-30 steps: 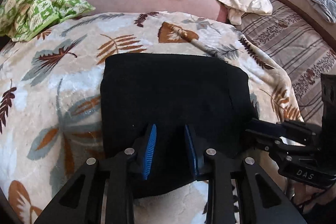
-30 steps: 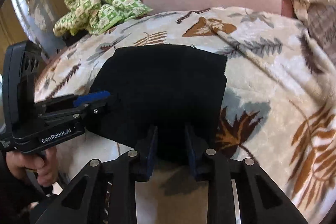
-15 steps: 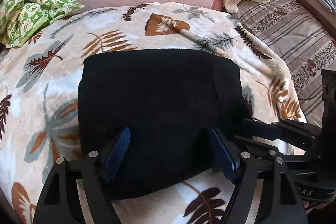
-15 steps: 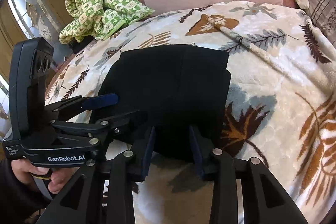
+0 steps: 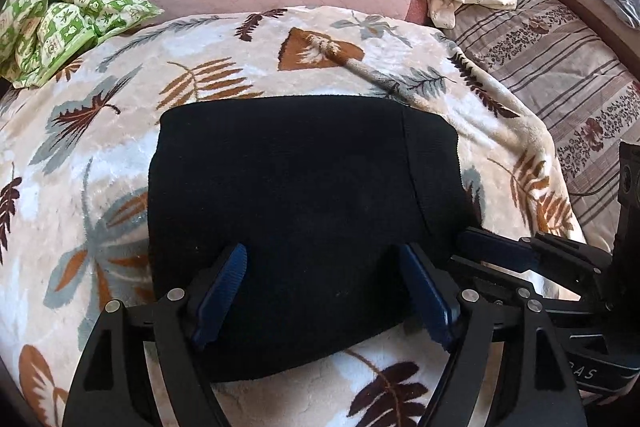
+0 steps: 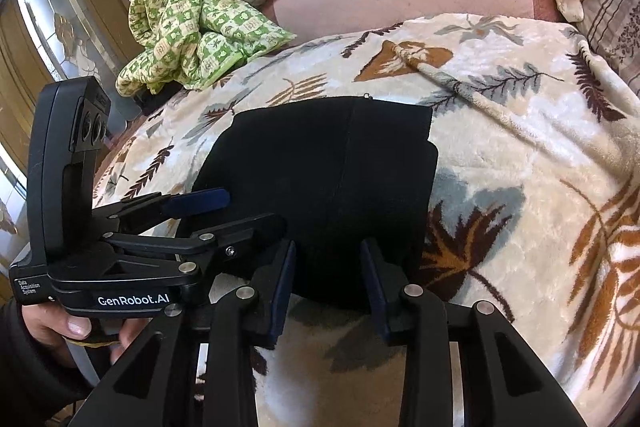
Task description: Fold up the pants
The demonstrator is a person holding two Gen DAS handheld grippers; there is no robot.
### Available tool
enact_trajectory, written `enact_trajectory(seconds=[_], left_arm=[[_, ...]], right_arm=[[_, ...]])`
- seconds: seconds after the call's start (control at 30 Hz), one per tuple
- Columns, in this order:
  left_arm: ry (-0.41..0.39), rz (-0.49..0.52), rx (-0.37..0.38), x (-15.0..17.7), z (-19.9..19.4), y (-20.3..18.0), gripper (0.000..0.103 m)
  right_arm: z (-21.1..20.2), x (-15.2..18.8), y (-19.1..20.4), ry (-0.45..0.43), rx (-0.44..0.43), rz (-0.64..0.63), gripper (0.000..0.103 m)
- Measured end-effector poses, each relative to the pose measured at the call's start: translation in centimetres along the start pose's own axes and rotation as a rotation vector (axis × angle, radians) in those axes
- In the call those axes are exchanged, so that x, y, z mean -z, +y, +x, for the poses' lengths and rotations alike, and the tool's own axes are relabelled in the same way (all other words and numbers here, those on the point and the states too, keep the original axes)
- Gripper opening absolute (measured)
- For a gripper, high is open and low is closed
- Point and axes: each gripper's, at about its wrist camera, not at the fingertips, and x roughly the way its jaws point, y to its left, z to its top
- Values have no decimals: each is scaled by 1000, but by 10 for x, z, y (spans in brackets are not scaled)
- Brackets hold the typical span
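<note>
A: The left gripper (image 5: pixel 322 291) has let go. A second ago its jaws were pinched on the near edge of the pants (image 5: pixel 304 211); now they stand wide apart, blue pads either side of the black cloth with nothing between them.

B: And the right gripper (image 6: pixel 326 275)?

A: It has spread too, though less. Its jaws are parted over the near right corner and hold nothing.

B: So what does that mean for the fold?

A: By the look of it, the last fold is down. The pants lie as a compact black rectangle on the leaf-print blanket (image 5: pixel 100 147) on the bed, and both tools seem to be releasing.

B: Do the views differ?

A: Yes. The left wrist view shows the whole bundle, with a seam running down its right side. The right wrist view shows the person's left hand (image 6: pixel 68 327) on its handle and a stepped far right corner, where the layers do not quite line up.
</note>
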Motion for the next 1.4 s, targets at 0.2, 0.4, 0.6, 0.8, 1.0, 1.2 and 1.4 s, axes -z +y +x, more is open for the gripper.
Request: enact_trajectory(seconds=[0.2, 0.4, 0.6, 0.8, 1.0, 1.2, 1.4], left_arm=[[1, -5, 6, -1, 0, 1, 79], [-9, -3, 2, -3, -10, -2, 78], [-126, 4, -27, -31, -44, 9, 84], [-58, -64, 8, -43, -15, 23, 84], [-5, -36, -59, -48, 22, 16, 89], [-44, -68, -83, -34, -22, 8, 89], [-93, -16, -230, 18, -81, -17, 89]], right_arm=[[2, -3, -1, 30, -3, 10, 35], [-2, -4, 0, 28, -2, 10, 35], [-29, -24, 1, -151, 57, 14, 38], [-6, -52, -3, -195, 115, -14, 37], [41, -50, -26, -35, 70, 85, 37], [2, -44, -24, -125, 116, 121, 38], [-60, -8, 6, -202, 161, 85, 56]])
